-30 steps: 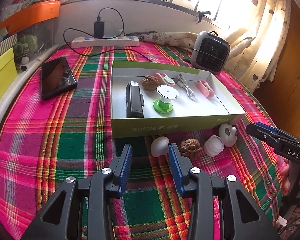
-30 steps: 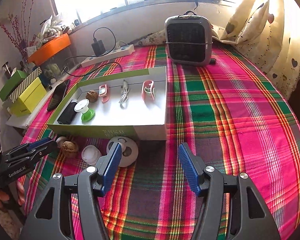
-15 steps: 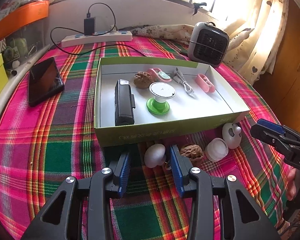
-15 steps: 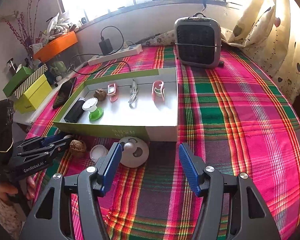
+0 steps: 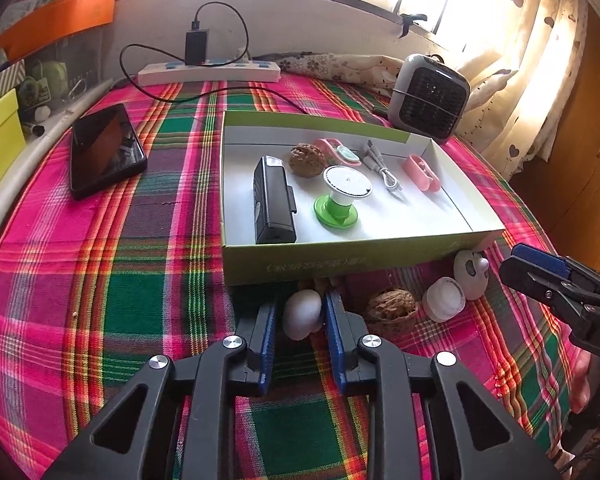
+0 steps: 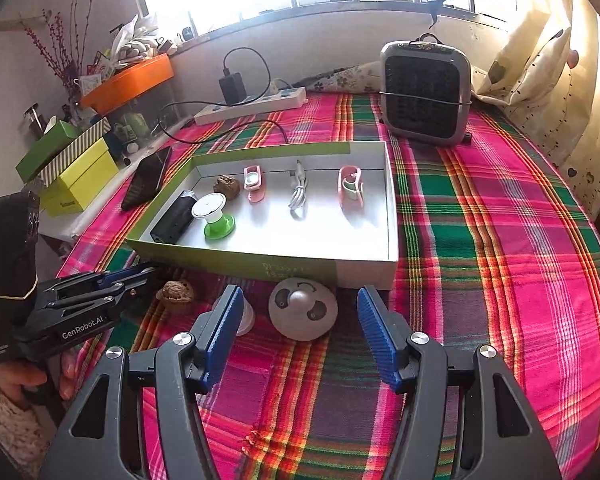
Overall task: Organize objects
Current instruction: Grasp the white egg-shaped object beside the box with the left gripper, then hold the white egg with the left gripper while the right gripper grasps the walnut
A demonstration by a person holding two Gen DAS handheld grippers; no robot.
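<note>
A shallow green box (image 5: 340,266) (image 6: 236,260) on the plaid cloth holds a black device (image 5: 272,200), a walnut (image 5: 306,160), a green-and-white spool (image 5: 340,200), a white cable (image 5: 384,168) and two pink items. In front of the box lie a white egg-shaped object (image 5: 302,314), a walnut (image 5: 392,308) (image 6: 176,292), a white round case (image 5: 444,300) and a white panda-face gadget (image 5: 470,274) (image 6: 302,308). My left gripper (image 5: 298,312) straddles the egg, pads close to or touching its sides. My right gripper (image 6: 298,320) is open around the panda gadget, not touching it.
A black phone (image 5: 102,148) lies left of the box. A power strip with charger (image 5: 208,70) and a small grey heater (image 5: 428,96) (image 6: 424,92) stand at the back. Yellow and green boxes (image 6: 80,176) and an orange bin (image 6: 128,80) sit at the left edge.
My left gripper moved forward over the egg-shaped object and its jaws narrowed around it. My right gripper advanced so the panda gadget sits between its open jaws.
</note>
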